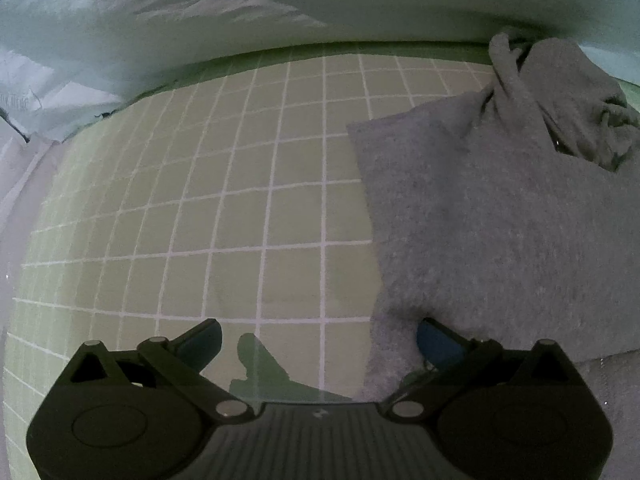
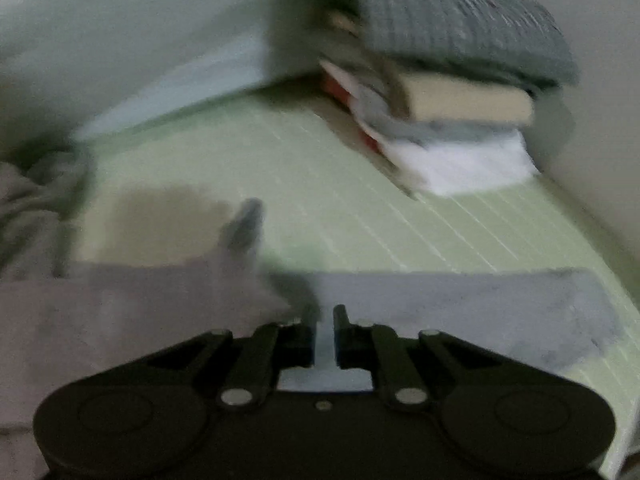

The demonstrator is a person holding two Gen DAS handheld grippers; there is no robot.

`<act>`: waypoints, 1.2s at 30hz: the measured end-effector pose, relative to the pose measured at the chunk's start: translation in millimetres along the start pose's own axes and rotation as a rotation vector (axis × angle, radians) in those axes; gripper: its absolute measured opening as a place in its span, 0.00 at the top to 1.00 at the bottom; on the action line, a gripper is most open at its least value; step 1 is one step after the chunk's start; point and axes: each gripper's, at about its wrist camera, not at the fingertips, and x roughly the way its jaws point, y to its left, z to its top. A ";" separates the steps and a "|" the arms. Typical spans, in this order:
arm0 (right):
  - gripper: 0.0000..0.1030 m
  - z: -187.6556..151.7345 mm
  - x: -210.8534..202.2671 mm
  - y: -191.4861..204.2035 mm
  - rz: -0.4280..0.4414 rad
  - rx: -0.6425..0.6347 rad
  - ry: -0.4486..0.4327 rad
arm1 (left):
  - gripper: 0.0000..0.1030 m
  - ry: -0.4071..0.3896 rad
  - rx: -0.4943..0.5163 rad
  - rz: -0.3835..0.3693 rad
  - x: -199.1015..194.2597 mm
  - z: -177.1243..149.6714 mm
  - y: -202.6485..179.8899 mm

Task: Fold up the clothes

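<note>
Covering the counter (image 1: pixel 248 184) was a pale green mat ruled into squares by thin white lines, flat and smooth. On its right side in the left wrist view lay the grey garment (image 1: pixel 500 220), a soft, fuzzy knit spread in a broad flat panel with a straight left edge, its far end bunched into twisted folds. In the right wrist view, which was blurred, a stack of folded clothes (image 2: pixel 452 80) stood at the far end of the mat: a ribbed grey-blue piece on top, a cream slab under it, white cloth at the bottom. The left claw (image 1: pixel 320 340) stood wide open, black with blue pads, its right finger touching the garment's edge and gripping nothing. The right claw (image 2: pixel 325 334) was nearly closed, a narrow gap remaining, over the garment's flat near strip; whether cloth was pinched could not be told.
</note>
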 end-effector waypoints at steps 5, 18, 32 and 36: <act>0.31 -9.9 -8.6 -20.7 0.113 0.176 -0.001 | 0.00 0.001 -0.019 0.000 1.3 1.0 0.6; 0.25 -17.4 -2.9 -42.7 0.274 0.543 0.011 | 0.00 -0.001 -0.032 -0.015 3.1 1.3 2.7; 0.00 -12.5 -0.4 -47.0 0.364 0.646 -0.023 | 0.00 -0.004 -0.024 -0.012 2.6 0.0 1.0; 0.00 -9.2 1.5 -43.9 0.388 0.617 -0.034 | 0.00 -0.005 -0.024 -0.014 3.2 -0.6 1.3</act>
